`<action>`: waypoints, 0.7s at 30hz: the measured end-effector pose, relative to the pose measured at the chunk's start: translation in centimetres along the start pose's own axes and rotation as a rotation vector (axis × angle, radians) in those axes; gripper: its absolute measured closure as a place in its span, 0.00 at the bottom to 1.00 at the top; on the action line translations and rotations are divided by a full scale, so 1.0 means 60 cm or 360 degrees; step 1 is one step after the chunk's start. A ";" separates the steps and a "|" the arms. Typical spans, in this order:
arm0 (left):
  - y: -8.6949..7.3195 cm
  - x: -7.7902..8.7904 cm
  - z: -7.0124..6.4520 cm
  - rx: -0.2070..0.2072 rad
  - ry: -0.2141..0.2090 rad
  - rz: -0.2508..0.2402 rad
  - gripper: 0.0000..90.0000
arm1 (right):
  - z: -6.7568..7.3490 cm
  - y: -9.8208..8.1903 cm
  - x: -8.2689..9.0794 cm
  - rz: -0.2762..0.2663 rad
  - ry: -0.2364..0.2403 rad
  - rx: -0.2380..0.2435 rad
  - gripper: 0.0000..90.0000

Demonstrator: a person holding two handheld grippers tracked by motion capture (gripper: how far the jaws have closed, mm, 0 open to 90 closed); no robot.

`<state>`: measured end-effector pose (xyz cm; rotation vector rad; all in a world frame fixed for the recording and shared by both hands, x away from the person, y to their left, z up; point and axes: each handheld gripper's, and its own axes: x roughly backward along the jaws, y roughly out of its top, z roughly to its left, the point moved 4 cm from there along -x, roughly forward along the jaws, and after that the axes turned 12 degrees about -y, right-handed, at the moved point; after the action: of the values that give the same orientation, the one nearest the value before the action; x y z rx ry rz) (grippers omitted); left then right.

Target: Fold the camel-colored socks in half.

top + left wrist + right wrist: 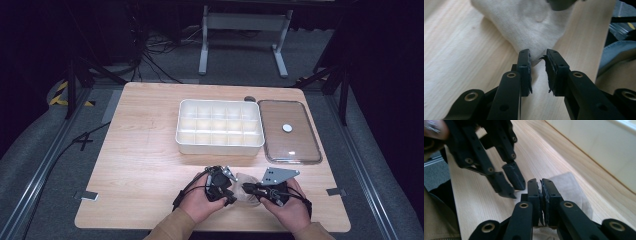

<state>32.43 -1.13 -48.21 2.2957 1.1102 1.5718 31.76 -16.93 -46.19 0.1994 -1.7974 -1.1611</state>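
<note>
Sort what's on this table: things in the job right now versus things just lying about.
In the job: white cloth, left hand-held gripper, right hand-held gripper.
Lying about: white compartment box, clear lid, small white disc on that lid.

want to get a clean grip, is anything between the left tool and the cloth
Nothing visible stands in the way. In the left gripper view the left tool has a corner of the cloth between its jaws, with a small gap at one jaw. The right tool pinches the cloth at another spot, clear of it.
</note>
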 end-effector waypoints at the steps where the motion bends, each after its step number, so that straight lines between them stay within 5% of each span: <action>1: 0.000 -0.001 -0.002 -0.0001 -0.0011 0.0006 0.82 | -0.002 -0.004 -0.001 0.0021 -0.0014 0.0006 0.95; 21: 0.015 0.000 -0.003 -0.0057 -0.0007 -0.0025 0.79 | -0.029 -0.047 0.028 0.0145 -0.0134 0.0068 0.87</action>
<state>32.73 -1.84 -47.66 2.2609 1.0872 1.5674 31.26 -20.48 -47.20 0.0937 -1.8865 -1.0815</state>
